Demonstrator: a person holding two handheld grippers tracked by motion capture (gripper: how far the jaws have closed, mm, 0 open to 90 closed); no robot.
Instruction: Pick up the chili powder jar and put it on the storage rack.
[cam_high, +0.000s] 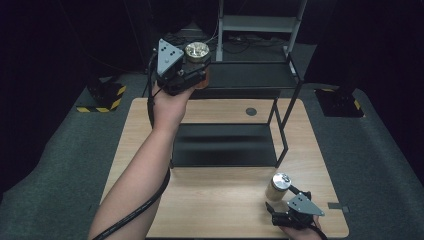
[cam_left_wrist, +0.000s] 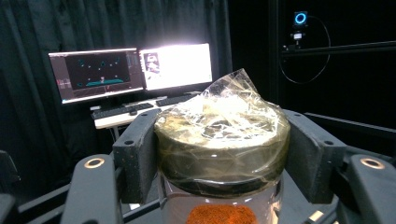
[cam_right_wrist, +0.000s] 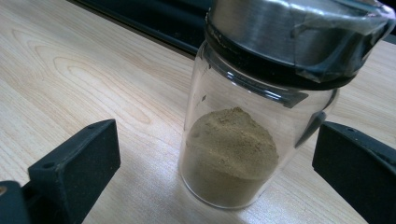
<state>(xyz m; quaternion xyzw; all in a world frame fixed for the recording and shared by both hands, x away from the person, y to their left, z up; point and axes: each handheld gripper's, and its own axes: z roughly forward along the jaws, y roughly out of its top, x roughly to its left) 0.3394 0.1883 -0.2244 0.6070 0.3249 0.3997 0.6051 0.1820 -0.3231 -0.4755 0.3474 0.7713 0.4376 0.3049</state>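
The left gripper (cam_high: 192, 67) clamps the red-spice jar (cam_high: 198, 57) by its film-wrapped lid, raised beside the black rack's top shelf (cam_high: 250, 75). The right gripper (cam_high: 285, 200) stands wide, jaws either side of the tan-powder jar (cam_high: 278, 186) upright on the table (cam_high: 220, 200), untouched, near the front edge
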